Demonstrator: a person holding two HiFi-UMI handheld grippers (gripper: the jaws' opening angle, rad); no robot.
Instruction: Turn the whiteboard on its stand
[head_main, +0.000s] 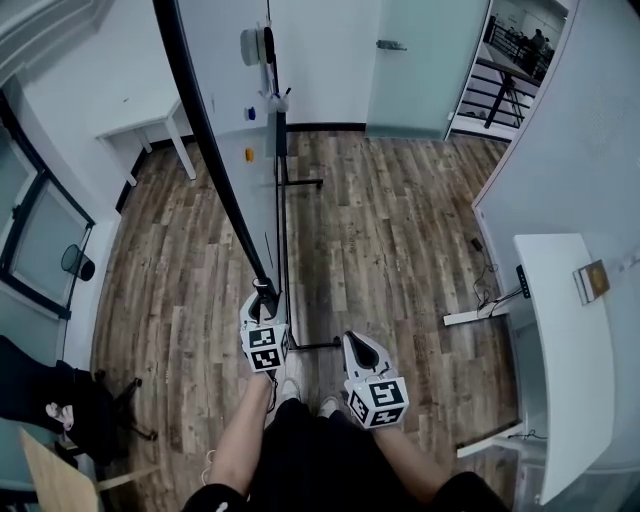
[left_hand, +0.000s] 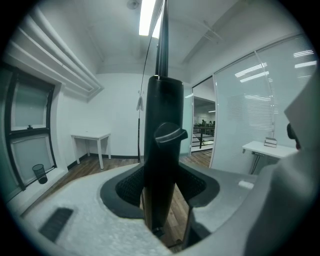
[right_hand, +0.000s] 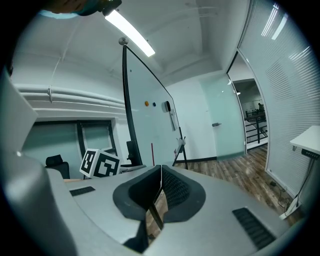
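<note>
Whiteboard (head_main: 225, 110) stood upright on its stand (head_main: 300, 183) on the wooden floor (head_main: 400, 220). We saw it almost edge-on from above, with its long top edge running straight away from us. Our left gripper (head_main: 262, 298) was at the near end of the board. Its jaws were clamped on the black side frame (left_hand: 161, 165), which rose vertically between the pads, with a small knob (left_hand: 169, 135) just above them. Our right gripper (head_main: 356, 342) hung free a little to the right, near the board but apart from it, its jaws drawn together on nothing. The left hand was therefore the one on the board, holding its near end. We judged that pushing this end sideways, across the board's length, would turn it, while the right hand remained free to steady the face.
</note>
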